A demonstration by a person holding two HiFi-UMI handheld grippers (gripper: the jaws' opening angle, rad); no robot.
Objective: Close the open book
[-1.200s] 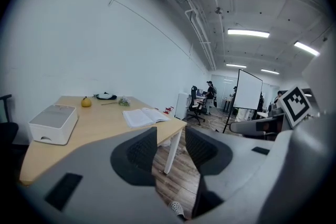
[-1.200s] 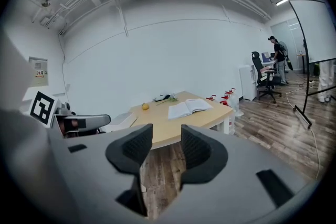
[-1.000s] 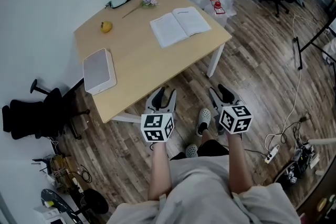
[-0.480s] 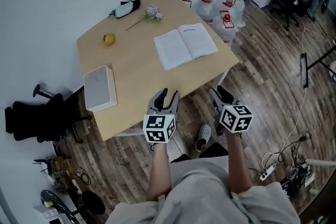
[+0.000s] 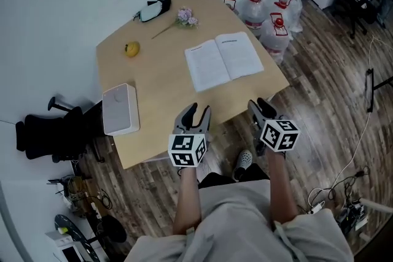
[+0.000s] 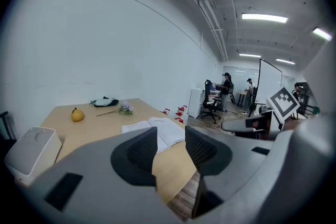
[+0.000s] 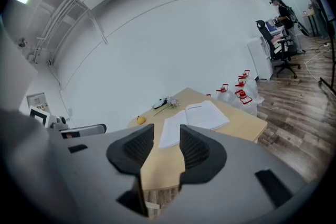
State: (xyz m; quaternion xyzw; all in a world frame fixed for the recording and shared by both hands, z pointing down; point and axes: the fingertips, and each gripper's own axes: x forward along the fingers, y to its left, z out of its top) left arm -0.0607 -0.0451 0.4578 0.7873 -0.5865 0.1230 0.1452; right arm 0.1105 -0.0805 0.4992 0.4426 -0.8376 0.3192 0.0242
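Note:
An open book (image 5: 223,61) with white pages lies flat near the right side of the wooden table (image 5: 159,101); it also shows in the left gripper view (image 6: 157,131) and the right gripper view (image 7: 194,117). My left gripper (image 5: 195,113) hovers over the table's near edge, jaws open and empty. My right gripper (image 5: 261,110) is off the table's near right corner, above the floor, also open with nothing between its jaws. Both point toward the book and stand well short of it.
On the table lie a white box-shaped device (image 5: 119,109), a yellow fruit (image 5: 131,49), a flower sprig (image 5: 182,16) and a black-and-white mask (image 5: 153,9). Water jugs (image 5: 270,9) stand beyond the far right edge. A black office chair (image 5: 52,132) sits left.
Both grippers have moved forward toward the table; the left one now reaches over its near edge. The book lies as before.

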